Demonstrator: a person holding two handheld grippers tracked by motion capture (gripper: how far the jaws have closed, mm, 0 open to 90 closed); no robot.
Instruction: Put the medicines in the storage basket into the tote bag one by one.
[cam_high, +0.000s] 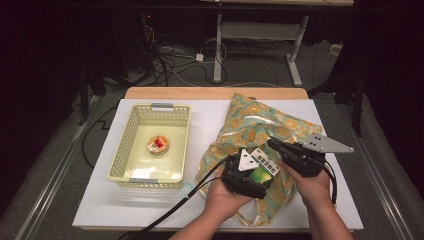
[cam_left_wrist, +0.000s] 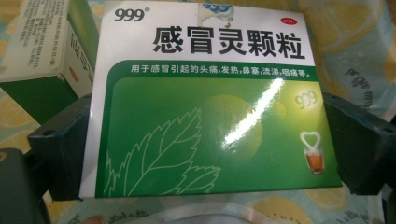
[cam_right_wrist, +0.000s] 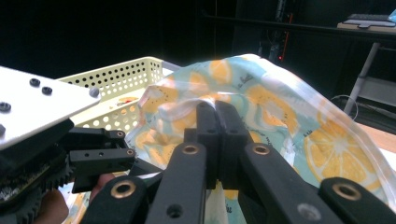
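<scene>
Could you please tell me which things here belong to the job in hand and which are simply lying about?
In use:
left gripper, clamping the green medicine box
right gripper, pinching the lemon-print bag
second box in the bag

Lying about:
yellow basket
round tin inside it

Green-and-white medicine box (cam_left_wrist: 210, 107), lemon-patterned pale blue bag (cam_high: 260, 120), pale yellow basket (cam_high: 125, 145).

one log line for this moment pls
left tool: shut on green box | right tool: shut on bag | basket: one item
</scene>
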